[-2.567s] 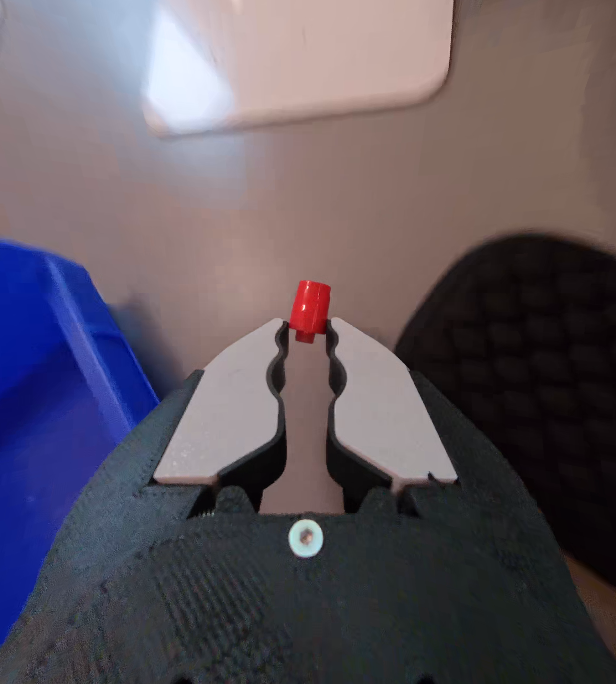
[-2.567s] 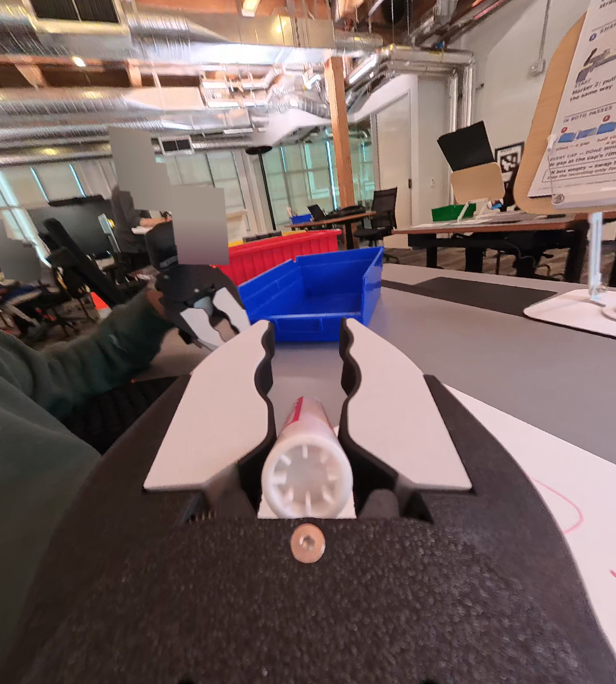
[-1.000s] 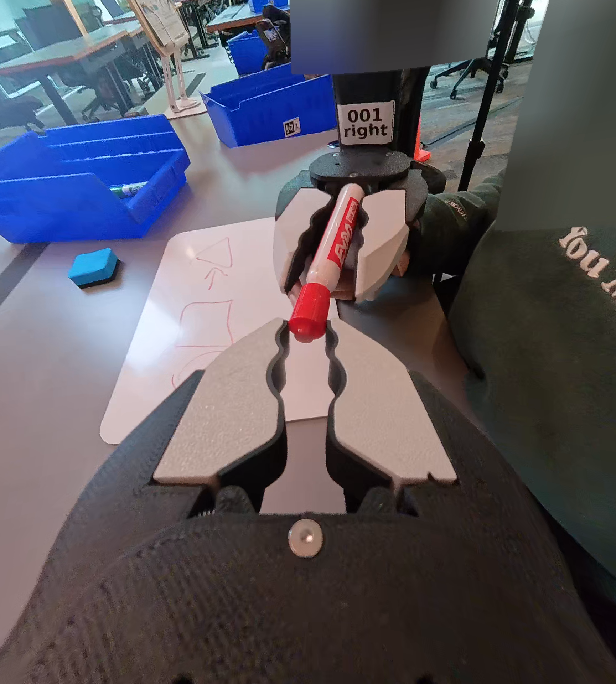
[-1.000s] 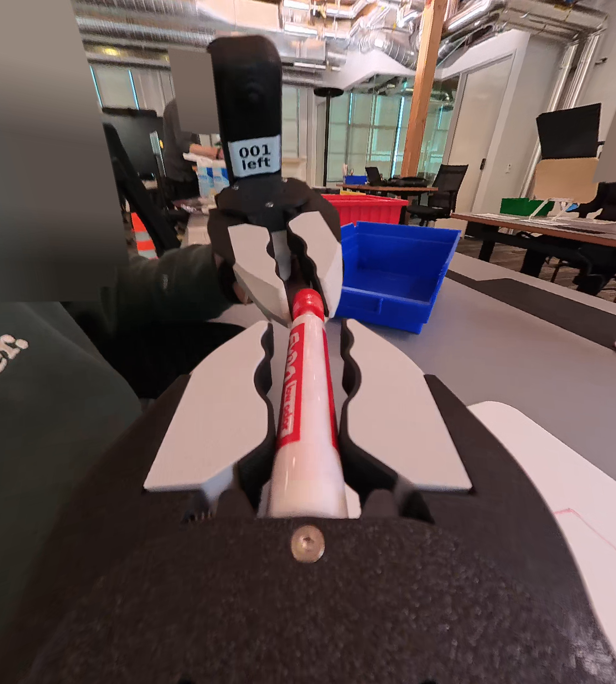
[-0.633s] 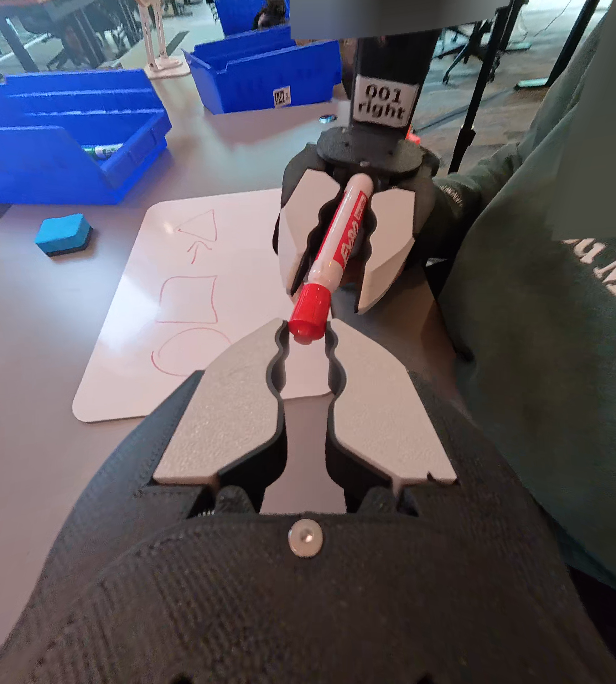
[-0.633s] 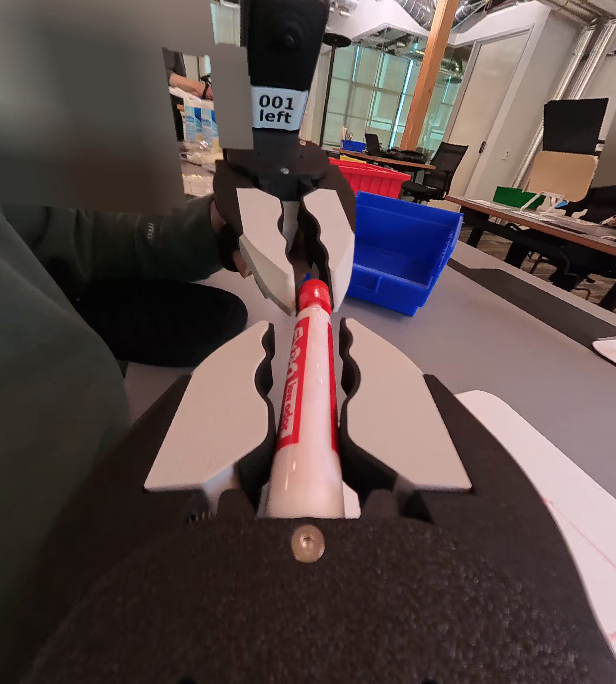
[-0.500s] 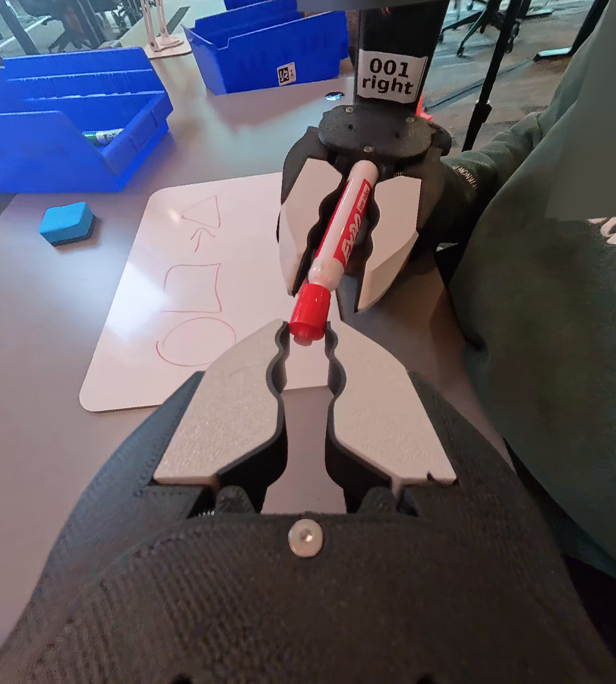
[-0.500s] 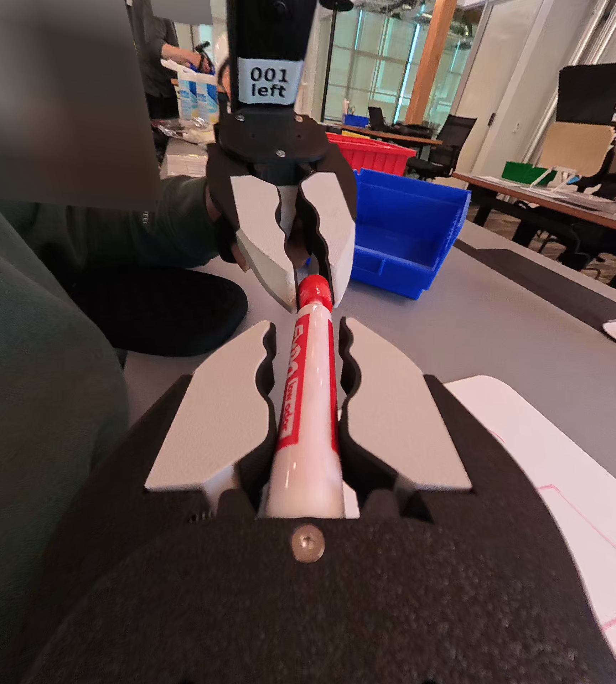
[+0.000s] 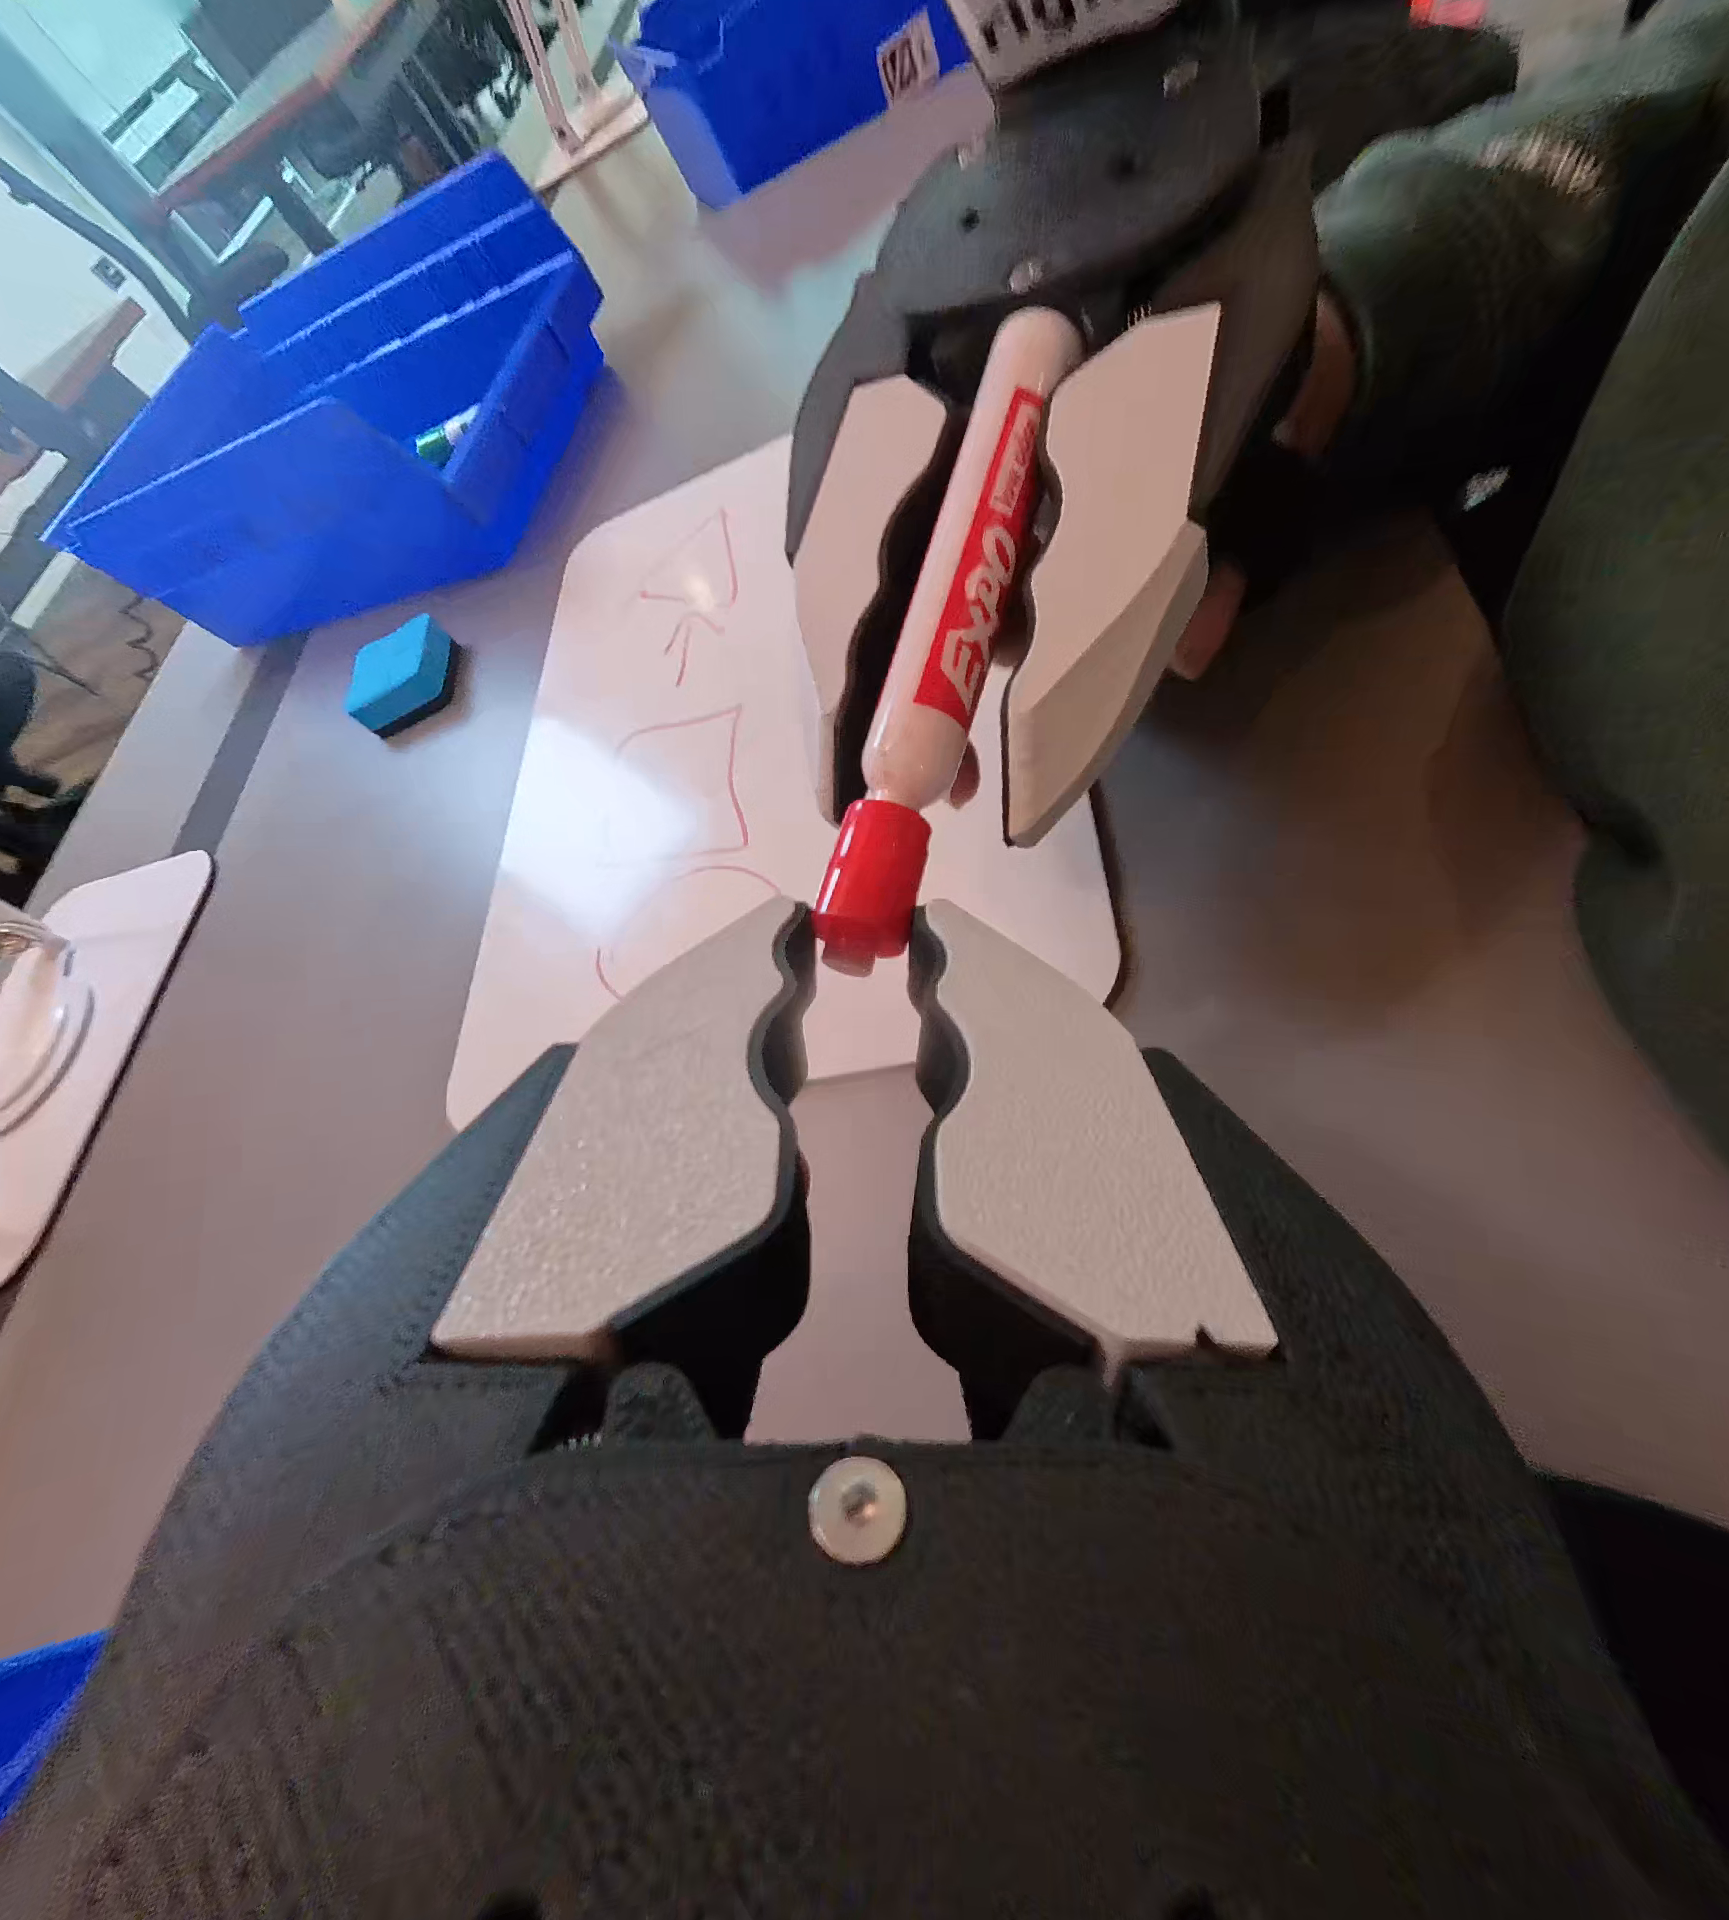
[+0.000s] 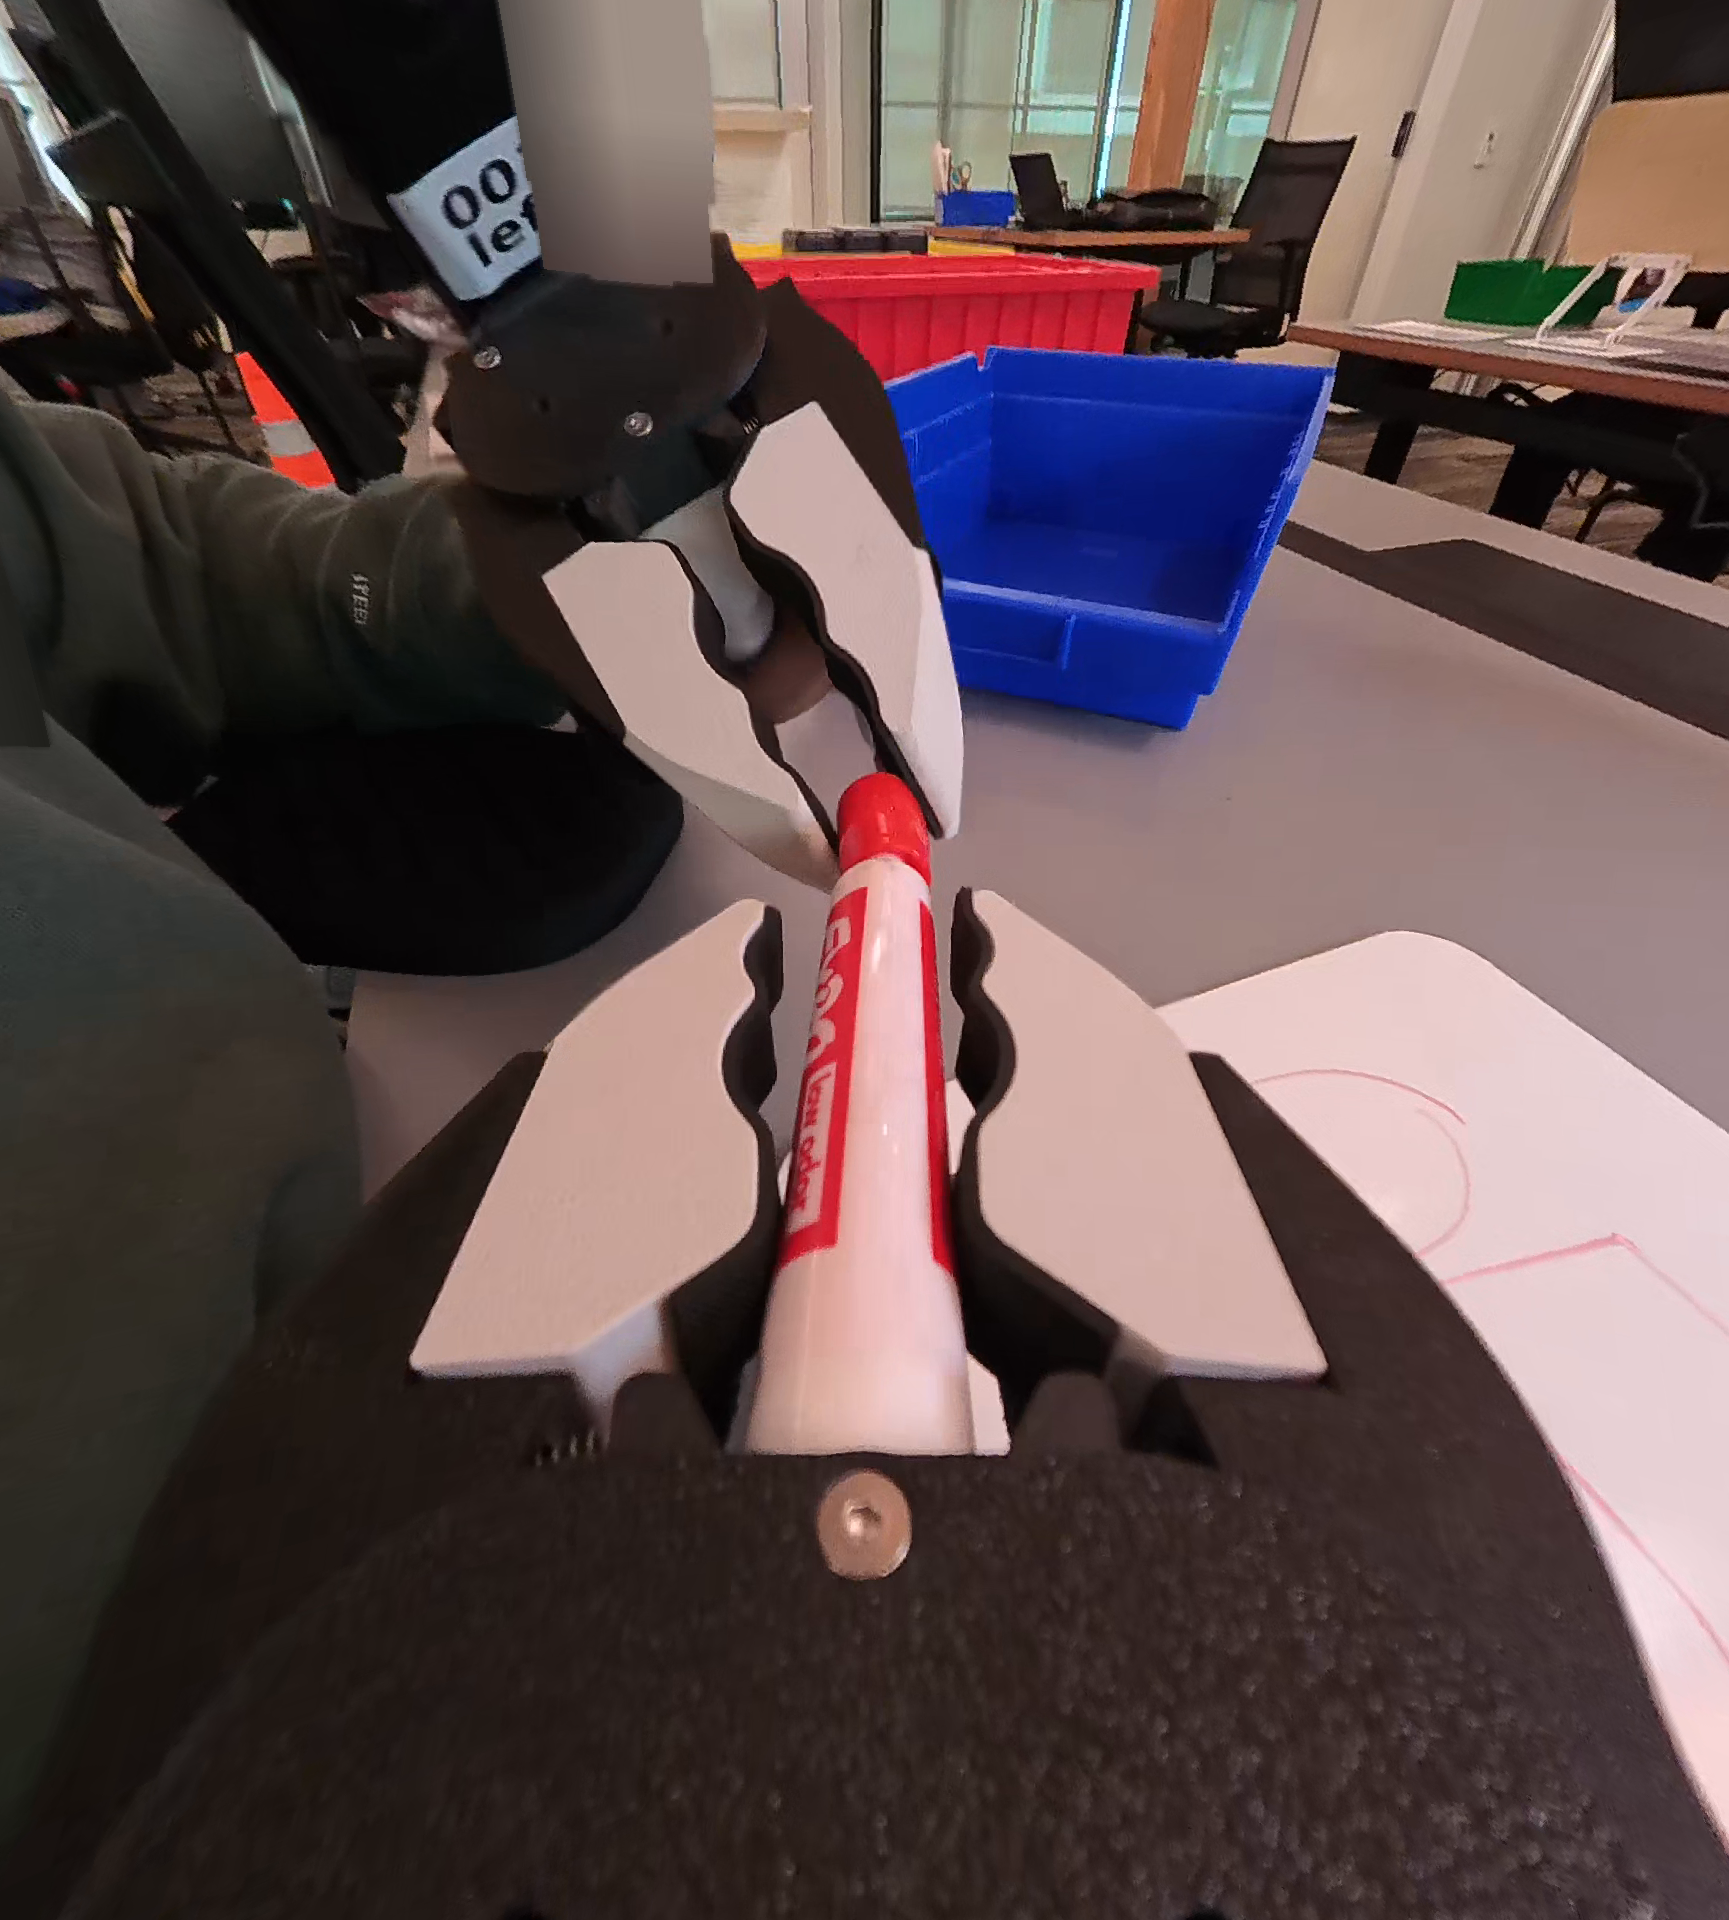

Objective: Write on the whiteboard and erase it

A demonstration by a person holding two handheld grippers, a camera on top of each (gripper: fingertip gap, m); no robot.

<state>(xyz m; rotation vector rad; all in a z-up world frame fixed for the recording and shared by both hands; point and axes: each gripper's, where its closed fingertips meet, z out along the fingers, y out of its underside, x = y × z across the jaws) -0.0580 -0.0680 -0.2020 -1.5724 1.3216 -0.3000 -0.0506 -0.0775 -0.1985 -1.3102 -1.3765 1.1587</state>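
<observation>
A white dry-erase marker with a red label (image 10: 870, 1195) lies lengthwise between my right gripper's (image 10: 865, 914) fingers, which are shut on its barrel. Its red cap (image 9: 870, 883) sits on the marker's front end. My left gripper (image 9: 855, 925) faces the right one, and its fingertips are shut on the cap. This also shows in the right wrist view, where the left gripper (image 10: 881, 831) pinches the cap (image 10: 875, 826). The whiteboard (image 9: 631, 810) lies on the grey table below, with a red triangle, arrow, square and circle on it. It also shows in the right wrist view (image 10: 1514, 1143).
A blue eraser (image 9: 401, 673) lies left of the whiteboard. Behind it a blue bin (image 9: 320, 499) holds a green marker (image 9: 444, 431). A white stand base (image 9: 39, 1039) is at far left. In the right wrist view a blue bin (image 10: 1099, 582) and a red bin (image 10: 943, 301) stand ahead. The person's green sleeves flank both grippers. Only a small space, under 4 cm, lies between the two pairs of fingers. The blue eraser (image 9: 401, 673) is about 35 cm from both grippers' fingertips.
Earlier the left gripper held the red cap alone, apart from the marker. The cap went onto the marker's tip. Since then both grippers have tilted and moved together, still joined.
</observation>
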